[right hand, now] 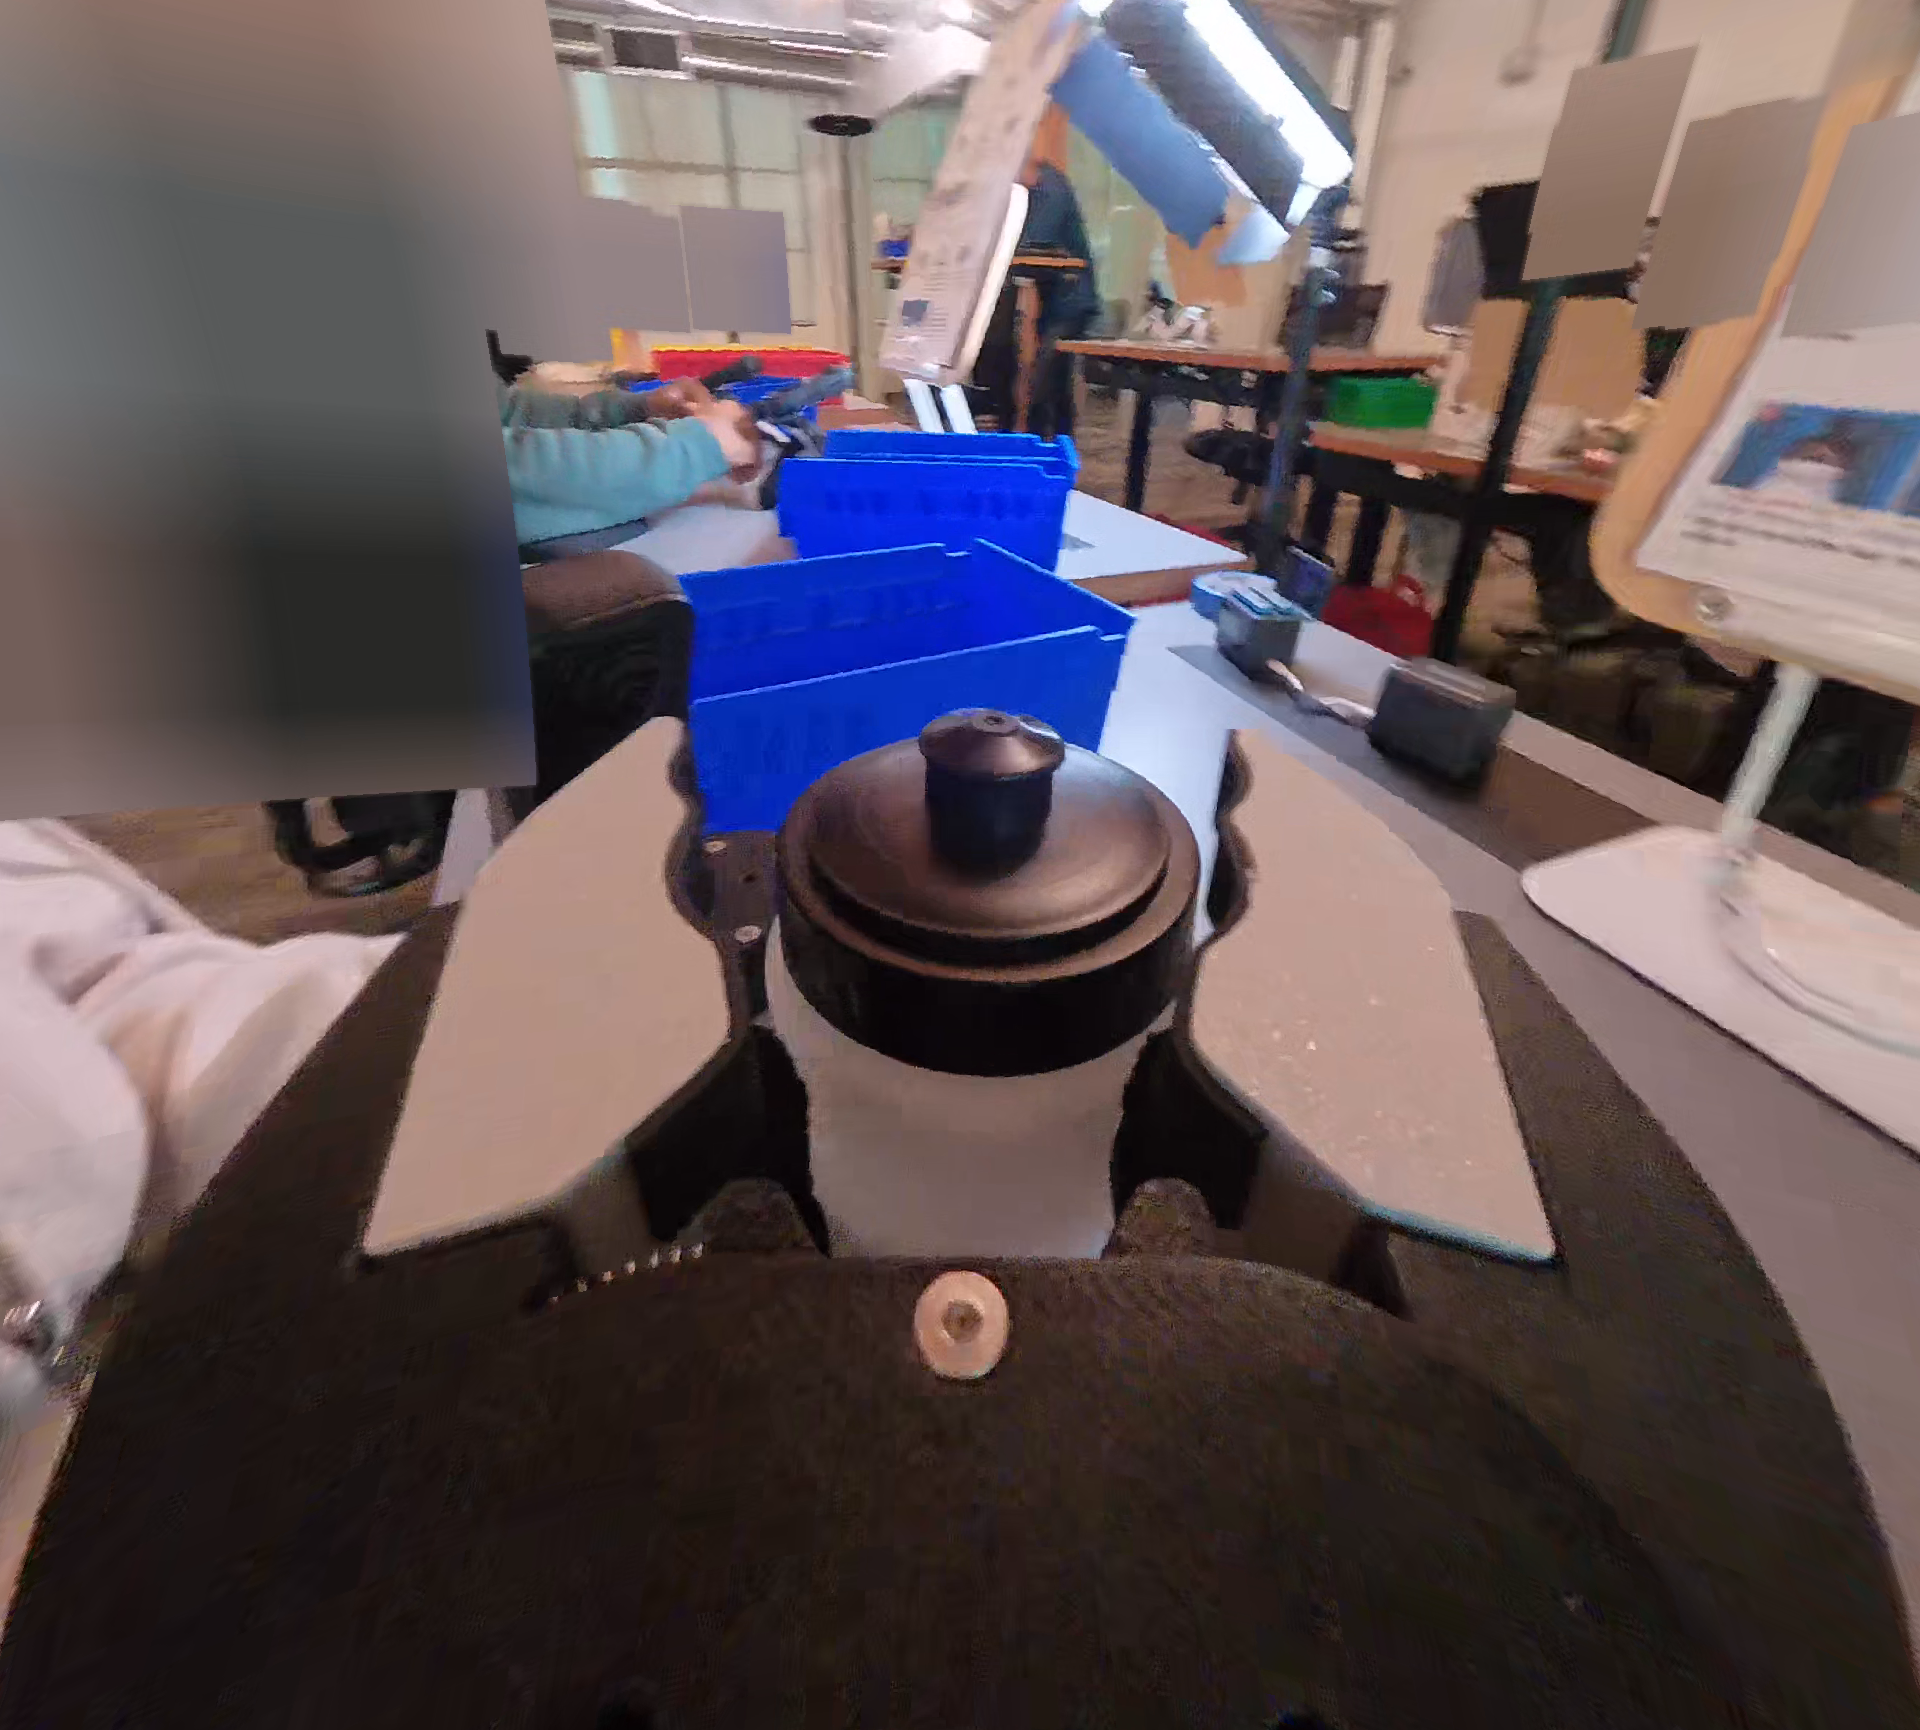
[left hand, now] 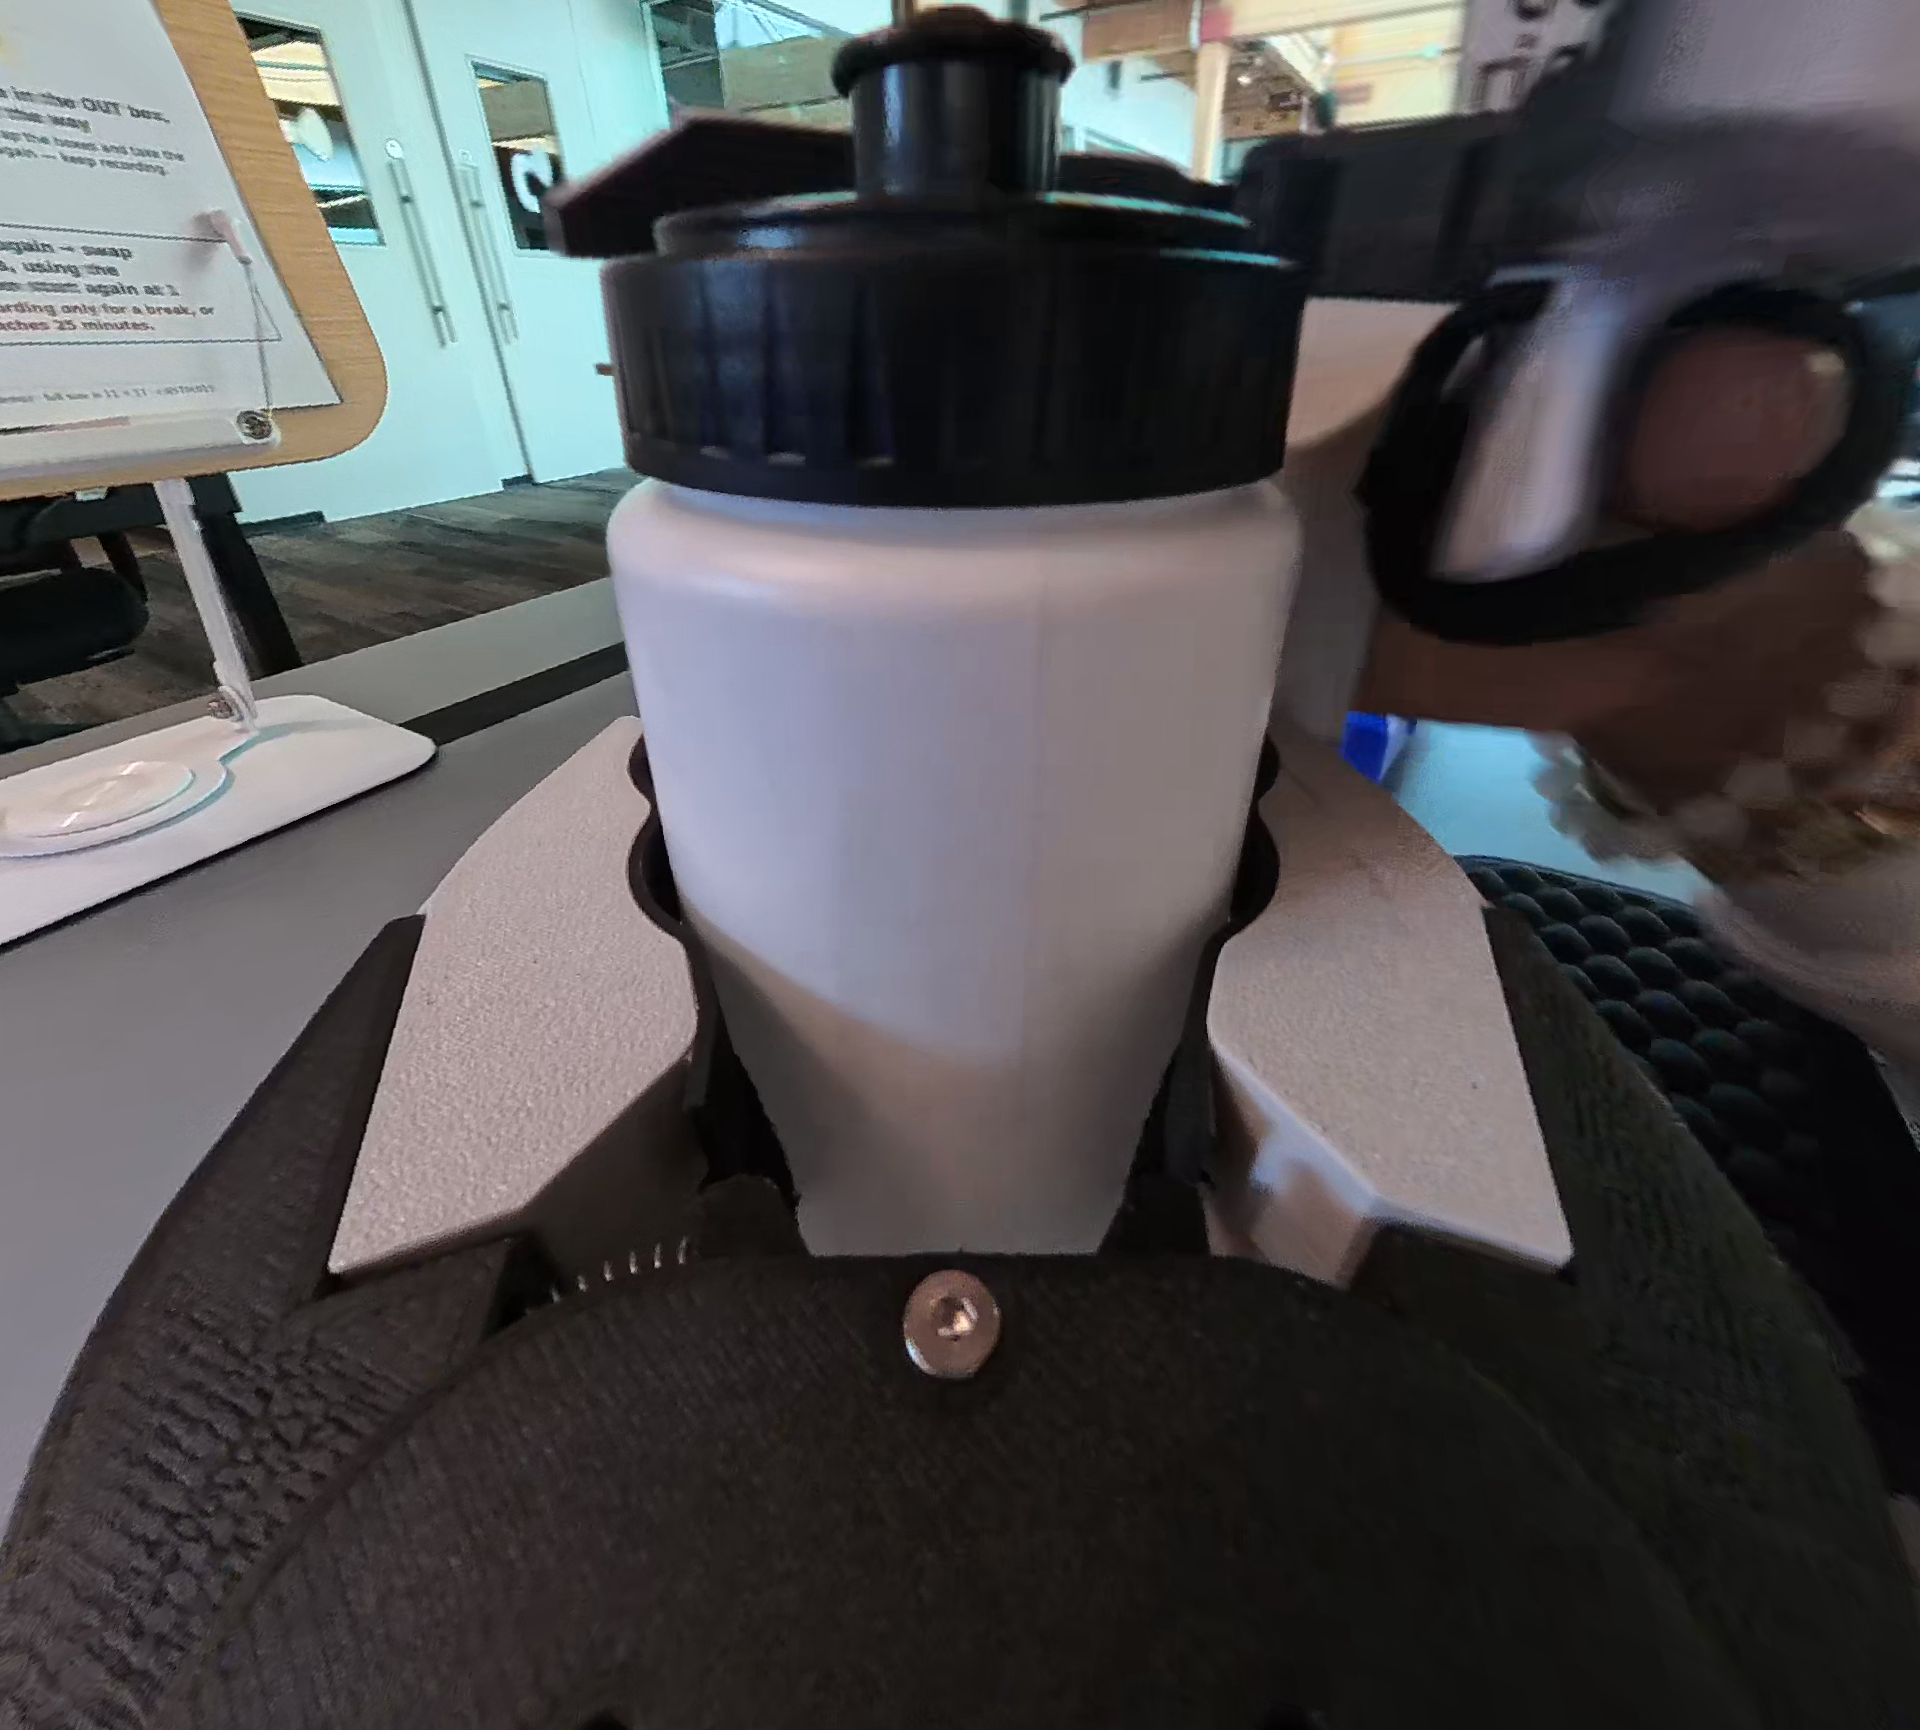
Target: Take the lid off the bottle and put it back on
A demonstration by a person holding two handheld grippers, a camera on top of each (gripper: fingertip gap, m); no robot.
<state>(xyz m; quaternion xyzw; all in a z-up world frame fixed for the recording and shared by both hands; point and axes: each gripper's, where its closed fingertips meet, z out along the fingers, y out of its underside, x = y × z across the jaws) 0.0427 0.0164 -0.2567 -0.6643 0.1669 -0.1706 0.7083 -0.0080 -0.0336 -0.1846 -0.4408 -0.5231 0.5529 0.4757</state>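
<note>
Here, mid-task at a shared work surface (right hand: 1621, 807), two hand-held grippers meet on one white bottle.

Bottle: the bottle (left hand: 956, 745) stands upright directly ahead of the left gripper (left hand: 951, 849), long axis vertical, black lid (left hand: 951, 361) seated on the neck with its spout uppermost.

Left gripper: clamped on the bottle's white body, a finger pressed against each side, well below the lid.

Right gripper: the right gripper (right hand: 961, 901) has the lid (right hand: 987, 932) between its fingers, at lid height; the fingers flank the ribbed rim, but the pictures leave unclear whether they press it or stand just off it.

Key relation: the lid lies straight ahead of the right gripper and above the left one's hold, so the right is judged the nearer for turning it, about the bottle's upright axis, while the left steadies the body.

Step in hand: lid looks fully on; whether it is about to come off or has just gone back cannot be told.

Open room: above the spout nothing is in the way, leaving space to lift.

Edges: blue bins (right hand: 894, 641) stand beyond the right gripper; a paper stand (left hand: 156, 226) sits off to the left gripper's left side, both apart from the bottle.
</note>
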